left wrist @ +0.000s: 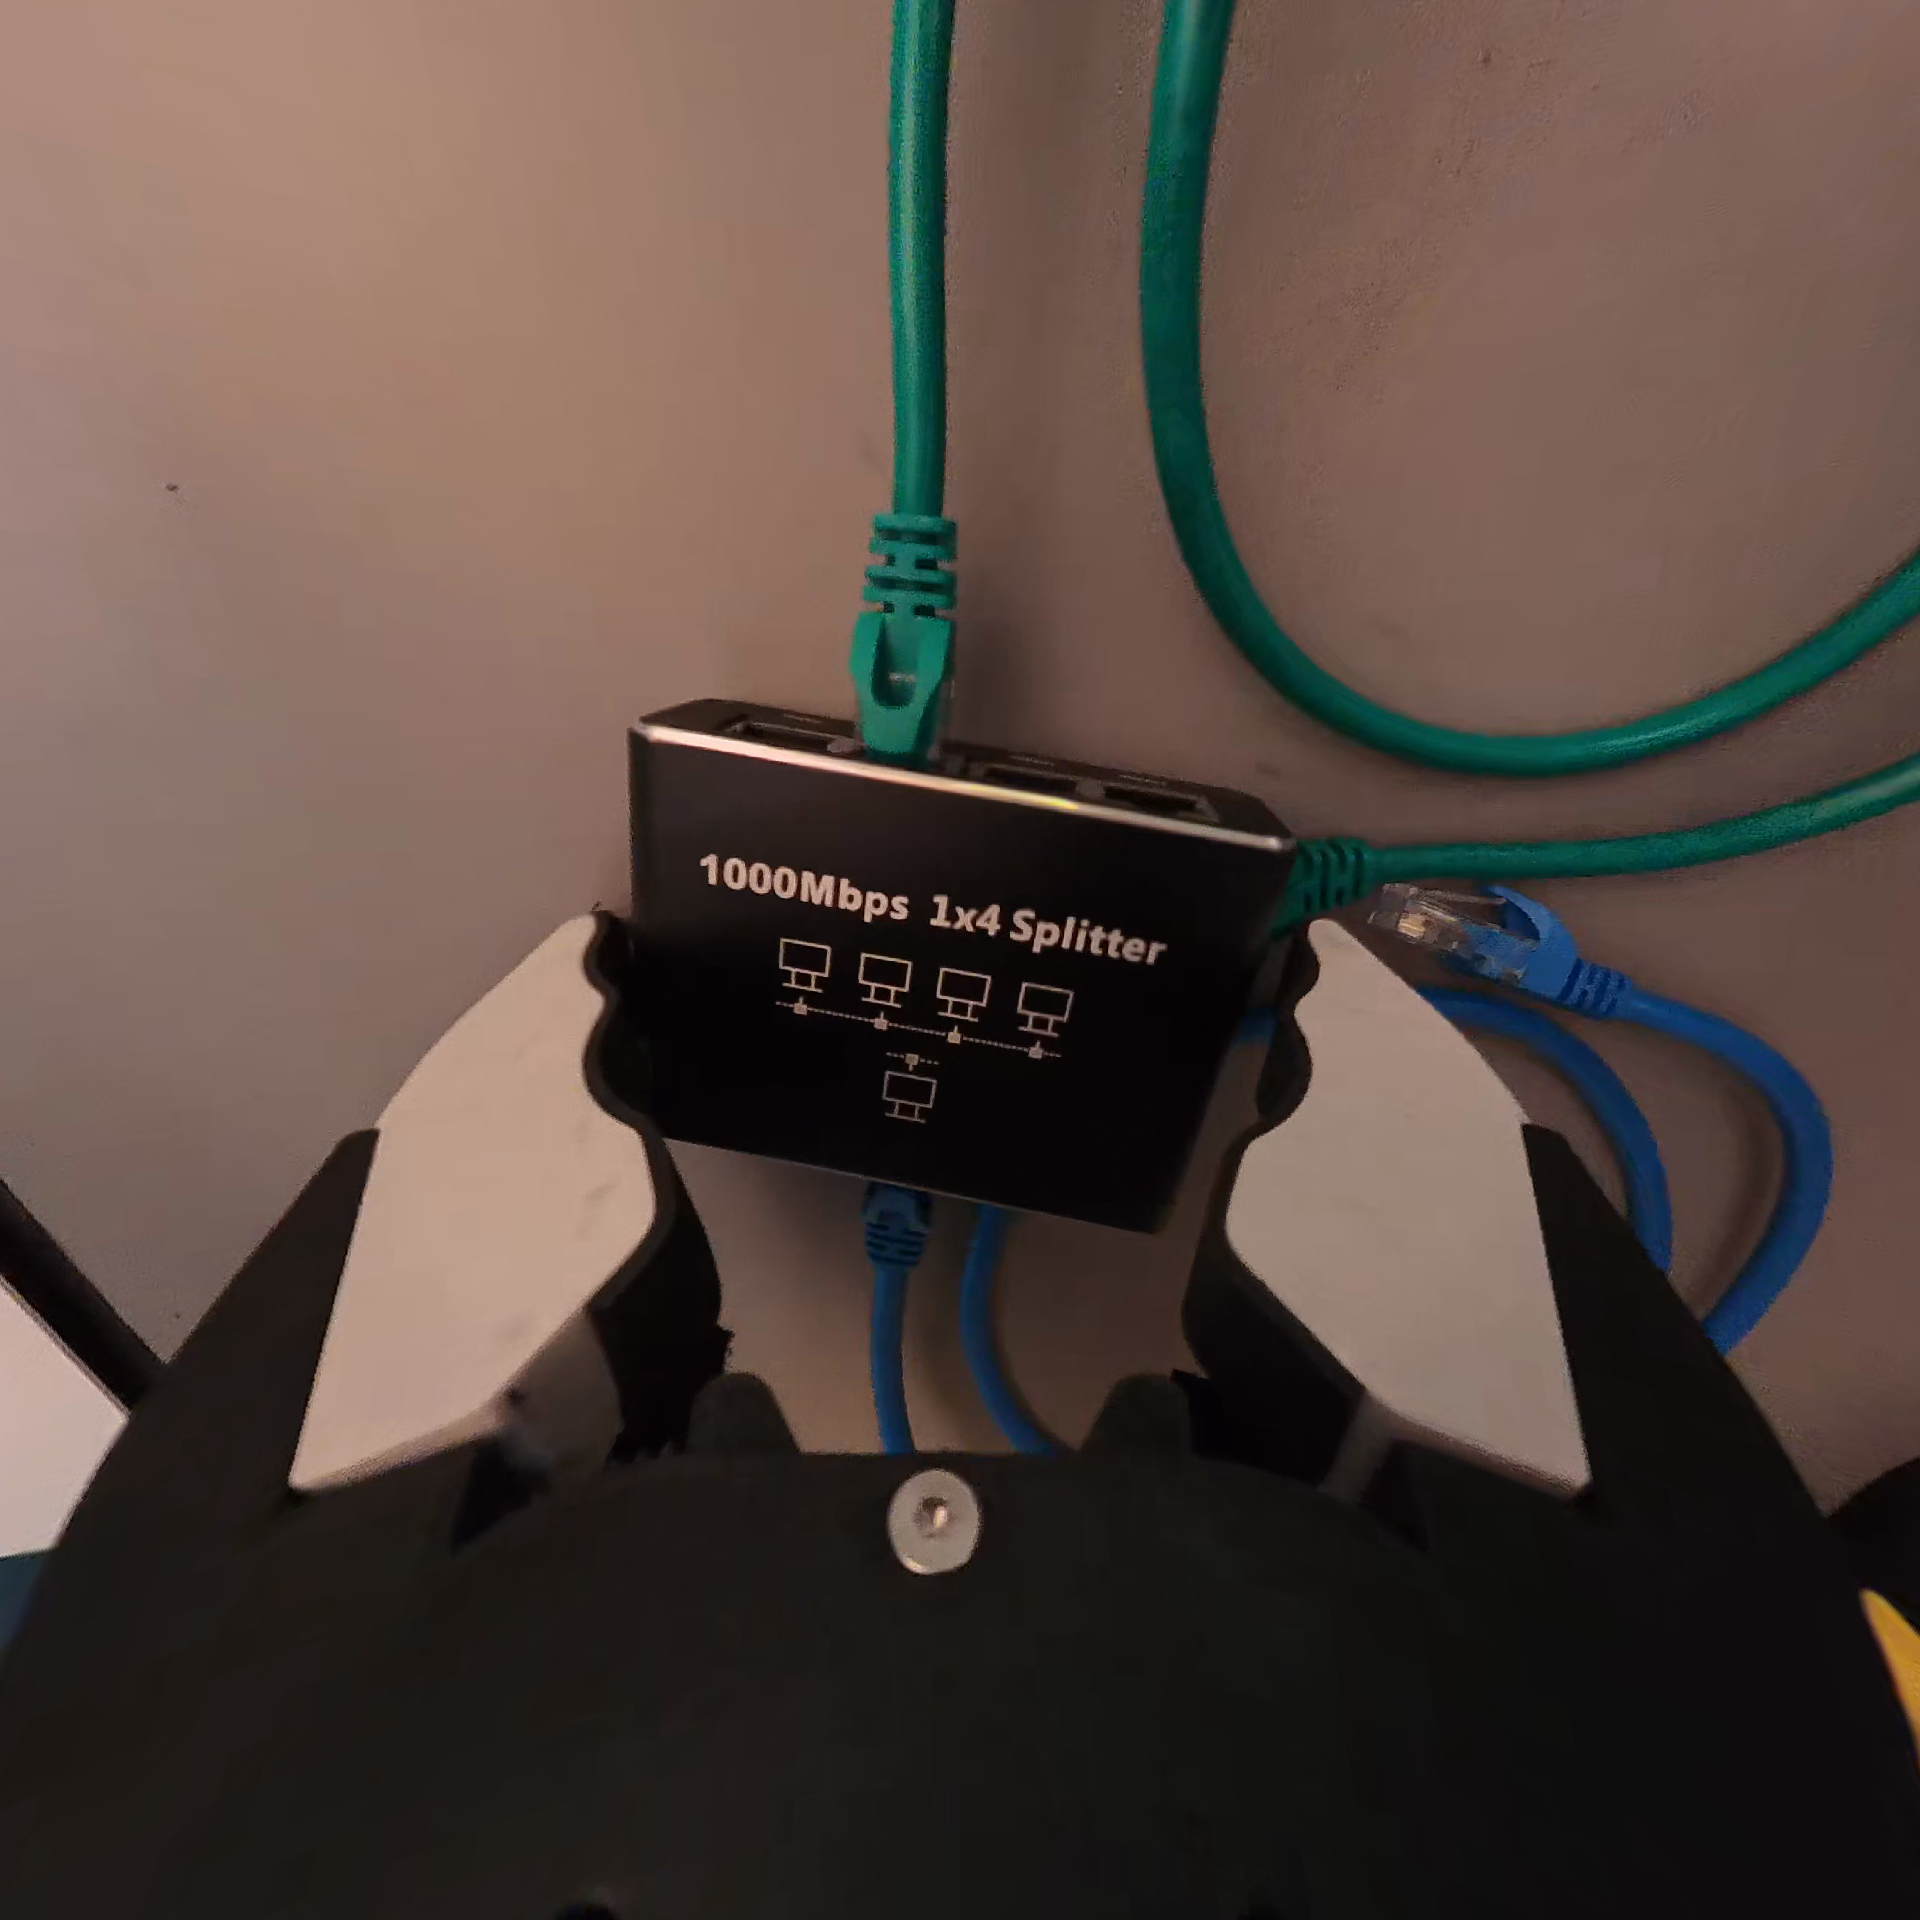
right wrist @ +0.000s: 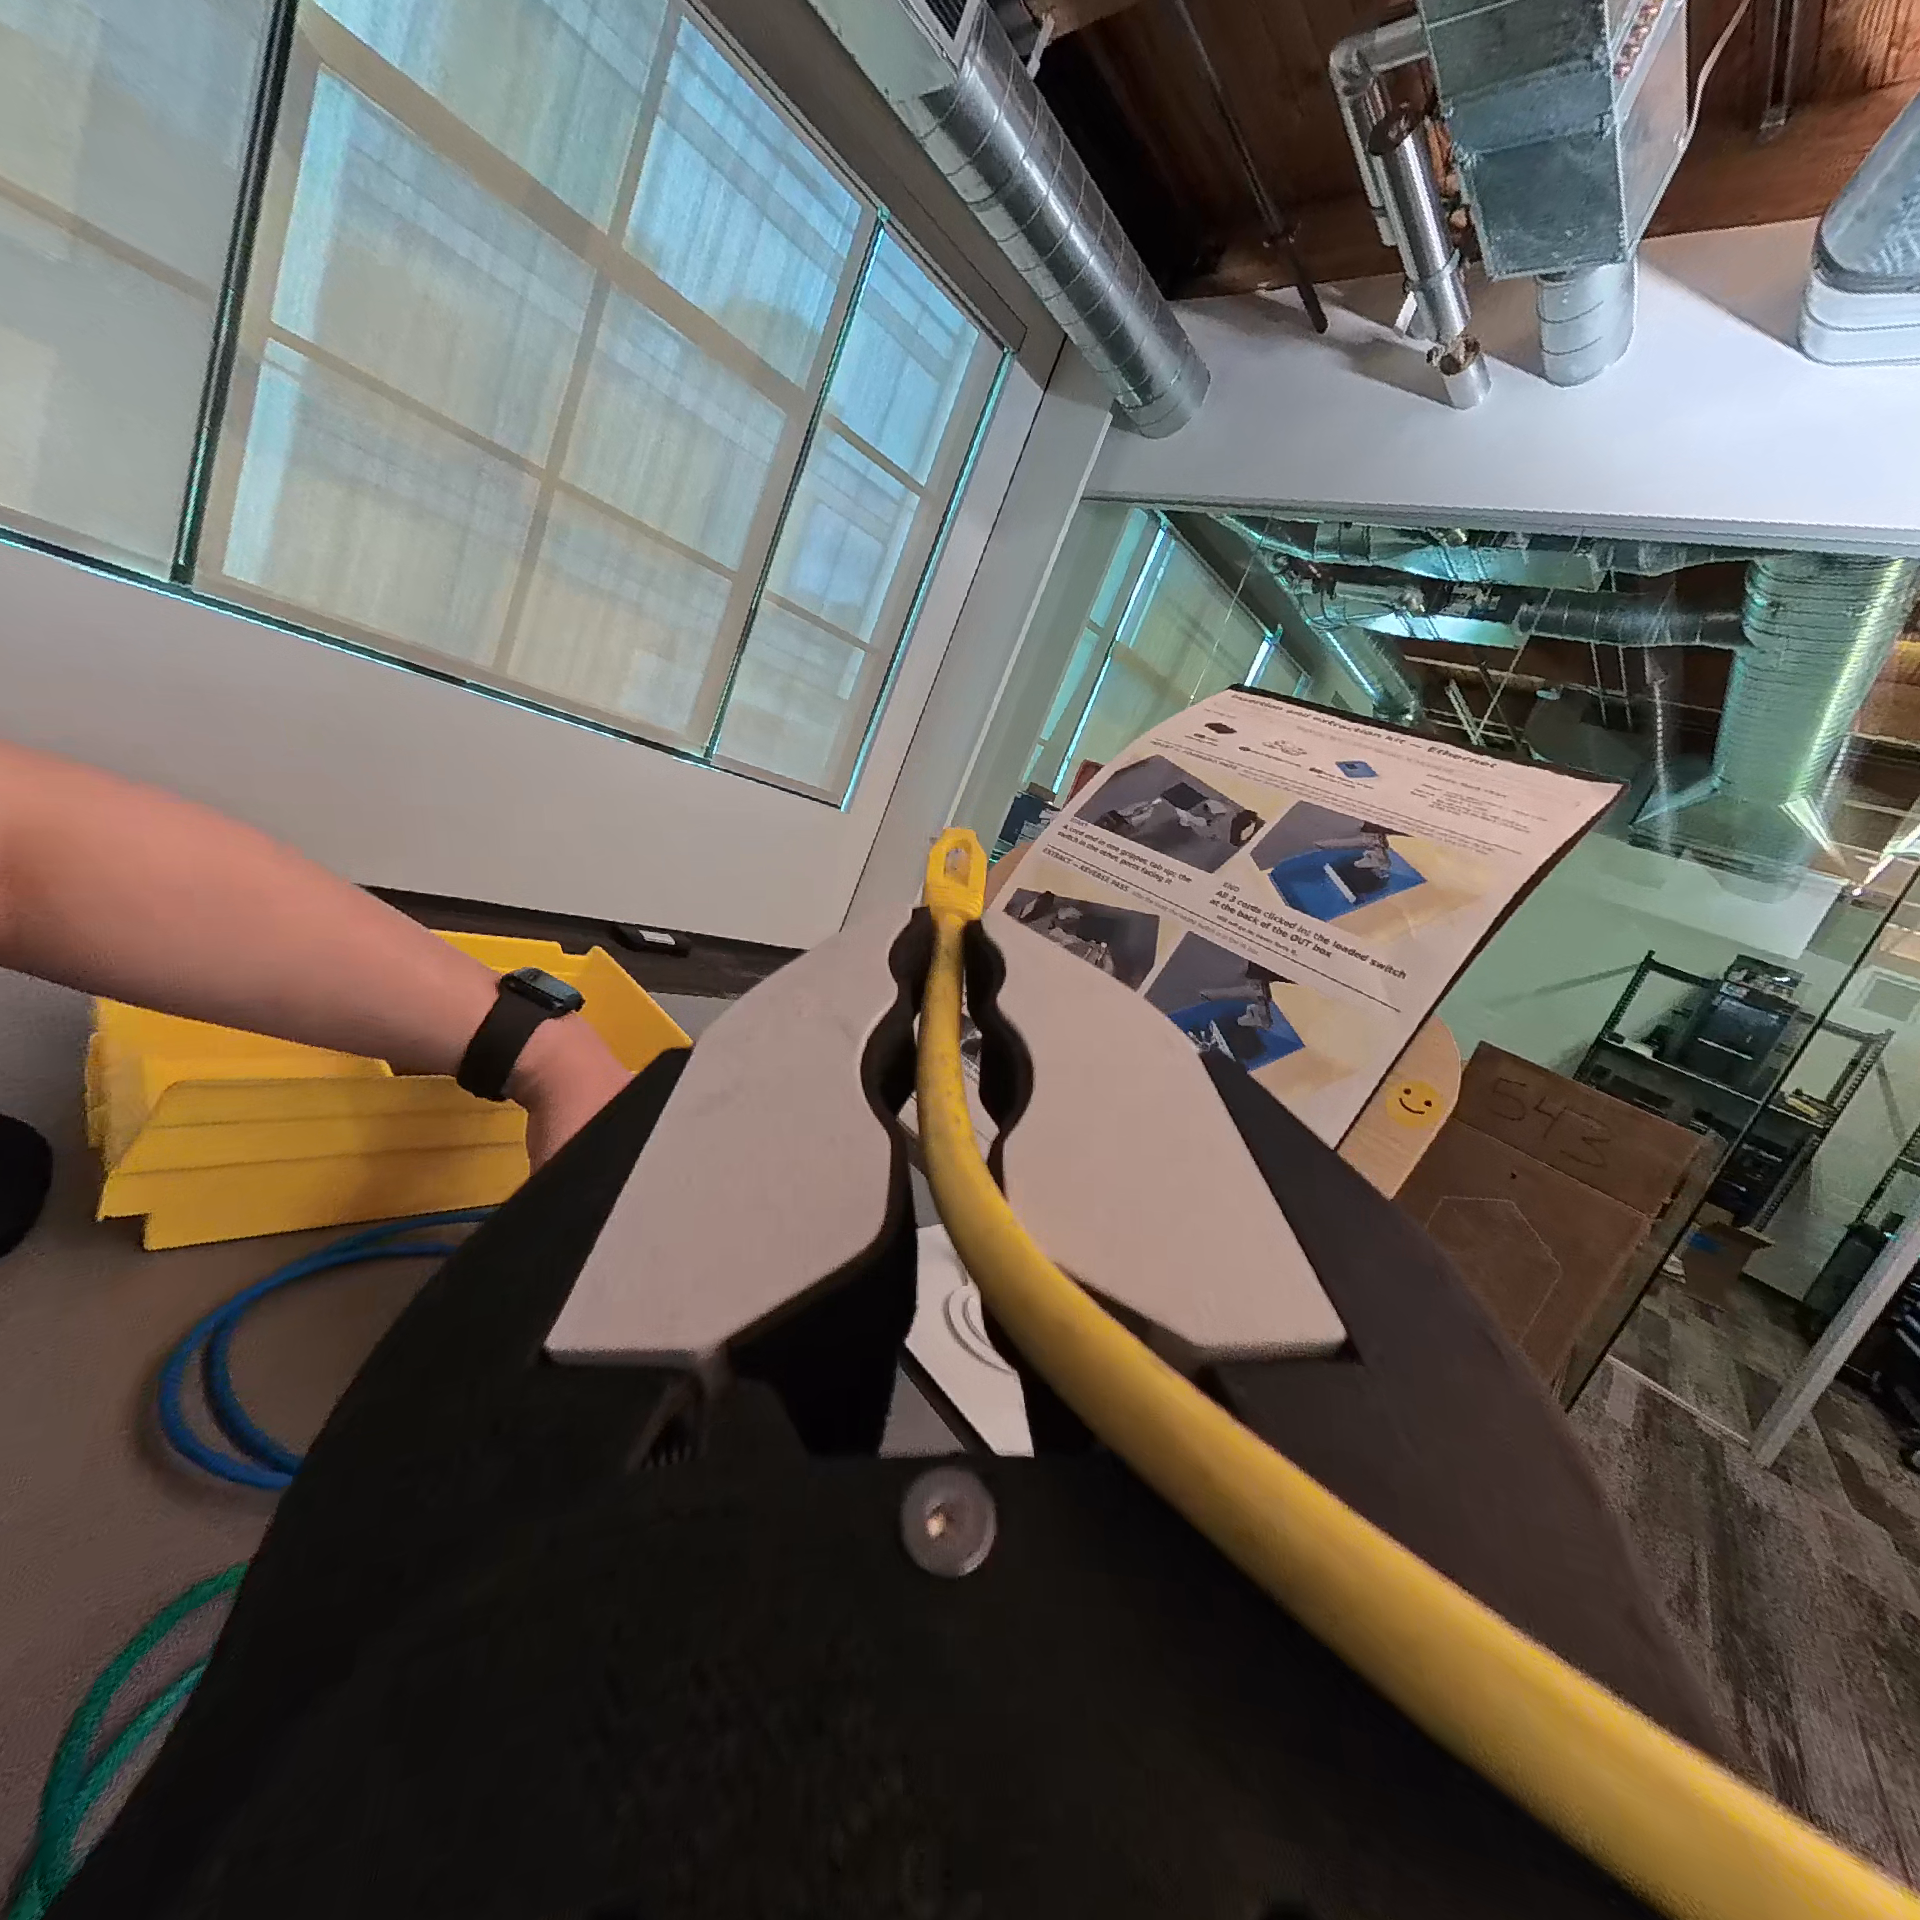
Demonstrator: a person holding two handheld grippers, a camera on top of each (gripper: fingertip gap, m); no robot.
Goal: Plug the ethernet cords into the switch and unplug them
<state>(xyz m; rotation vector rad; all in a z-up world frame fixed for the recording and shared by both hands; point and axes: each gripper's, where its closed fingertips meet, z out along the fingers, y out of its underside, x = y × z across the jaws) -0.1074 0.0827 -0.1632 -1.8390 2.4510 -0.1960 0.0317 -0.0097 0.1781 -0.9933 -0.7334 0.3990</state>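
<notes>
My left gripper (left wrist: 951, 935) is shut on the black switch (left wrist: 935, 997) and holds it by its two sides over the grey table. A green cord (left wrist: 904, 644) is plugged into a port on the switch's far edge. A second green cord end (left wrist: 1325, 873) lies at its right corner. A blue cord (left wrist: 894, 1226) goes into the near edge. A loose blue plug (left wrist: 1475, 935) lies to the right. My right gripper (right wrist: 948, 935) is shut on a yellow cord (right wrist: 1039, 1247), raised and tilted upward, with the yellow plug (right wrist: 953, 862) sticking out past the fingertips.
A person's forearm with a black wristband (right wrist: 514, 1029) reaches in from the left. Yellow bins (right wrist: 312, 1122) stand on the table behind it. Blue cable loops (right wrist: 218, 1382) and green cable (right wrist: 114, 1704) lie on the table. An instruction sheet (right wrist: 1299, 883) stands ahead; cardboard boxes (right wrist: 1538, 1195) are at the right. The left gripper's tips are roughly 35 cm from the right gripper's.
</notes>
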